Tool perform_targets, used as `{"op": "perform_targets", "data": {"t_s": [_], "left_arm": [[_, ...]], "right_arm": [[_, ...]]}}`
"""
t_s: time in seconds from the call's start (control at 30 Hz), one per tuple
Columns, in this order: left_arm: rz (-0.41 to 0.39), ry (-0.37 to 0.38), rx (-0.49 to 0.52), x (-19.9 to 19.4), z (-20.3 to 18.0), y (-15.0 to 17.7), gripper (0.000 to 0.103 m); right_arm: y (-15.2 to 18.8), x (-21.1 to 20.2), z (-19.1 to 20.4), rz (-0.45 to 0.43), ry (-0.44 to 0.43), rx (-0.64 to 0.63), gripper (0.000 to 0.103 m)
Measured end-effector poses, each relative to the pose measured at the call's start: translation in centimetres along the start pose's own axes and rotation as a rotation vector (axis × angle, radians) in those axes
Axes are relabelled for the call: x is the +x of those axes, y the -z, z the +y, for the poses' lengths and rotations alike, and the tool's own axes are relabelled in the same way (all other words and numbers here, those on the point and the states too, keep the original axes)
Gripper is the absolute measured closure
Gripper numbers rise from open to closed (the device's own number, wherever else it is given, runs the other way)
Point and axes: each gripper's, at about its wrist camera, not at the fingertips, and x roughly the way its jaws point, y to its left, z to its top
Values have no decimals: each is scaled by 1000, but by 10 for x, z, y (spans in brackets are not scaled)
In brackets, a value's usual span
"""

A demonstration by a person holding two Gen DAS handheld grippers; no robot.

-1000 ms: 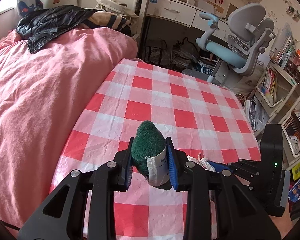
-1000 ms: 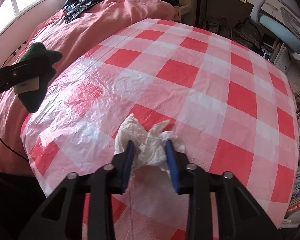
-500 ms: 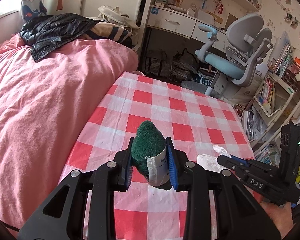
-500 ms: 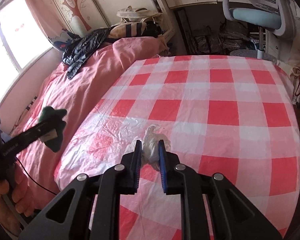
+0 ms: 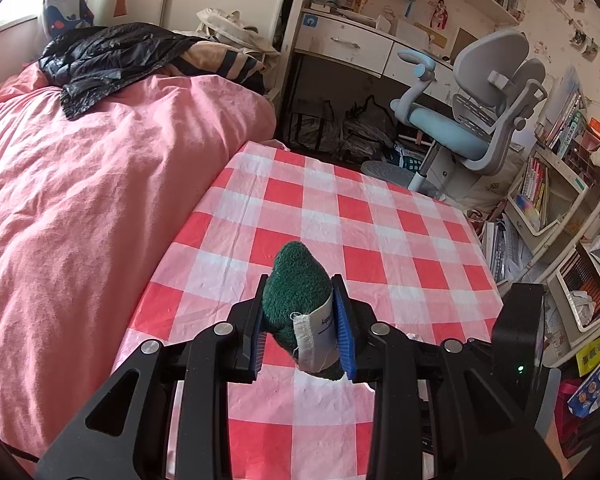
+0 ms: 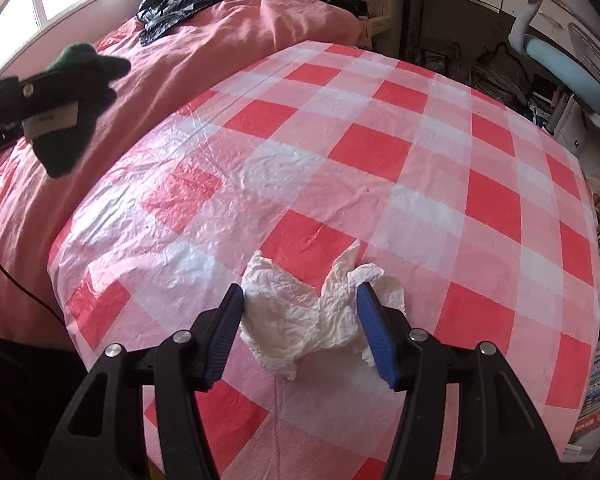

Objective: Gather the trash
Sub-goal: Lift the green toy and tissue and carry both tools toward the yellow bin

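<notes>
Both tongs differ – right tongs (image 6: 300,320) now opening around crumpled tissue (image 6: 312,316) (earlier pinched), left tongs (image 5: 300,320) still clenching green plush (image 5: 294,284).

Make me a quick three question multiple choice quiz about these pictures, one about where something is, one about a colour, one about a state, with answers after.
1. Where does the crumpled white tissue lie?
A. on the checked tablecloth, between the right tongs' jaws
B. on the pink bedcover
C. on the desk chair

2. What colour is the plush toy in the left tongs?
A. yellow
B. dark green
C. white

3. How do the right tongs stand?
A. shut tight on the tissue
B. out of sight
C. jaws apart, with the tissue between them

Answers:
1. A, since the right wrist view shows the tissue resting on the red and white cloth between the two blue pads.
2. B, since both views show a dark green toy with a white tag.
3. C, since the jaws are opening, a gap showing beside the left pad.
</notes>
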Motion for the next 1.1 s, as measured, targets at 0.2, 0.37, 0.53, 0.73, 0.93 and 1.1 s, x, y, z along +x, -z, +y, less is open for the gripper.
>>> {"op": "perform_targets", "data": {"t_s": [0.2, 0.37, 0.53, 0.73, 0.93, 1.1], "left_arm": [[-2, 0, -2, 0, 0, 0, 75], [-17, 4, -7, -1, 0, 0, 75], [-40, -10, 23, -4, -6, 1, 75], [-79, -29, 58, -12, -13, -1, 75], [-107, -43, 84, -19, -19, -2, 75], [-112, -46, 84, -19, -20, -4, 74]], "right_arm": [[-1, -6, 0, -14, -66, 27, 89], [-9, -39, -14, -184, -177, 132, 90], [-13, -67, -27, -333, -245, 214, 89], [-15, -85, -40, -426, -304, 282, 89], [-15, -95, -44, -476, -349, 301, 88], [-14, -101, -42, -502, -365, 290, 87]]}}
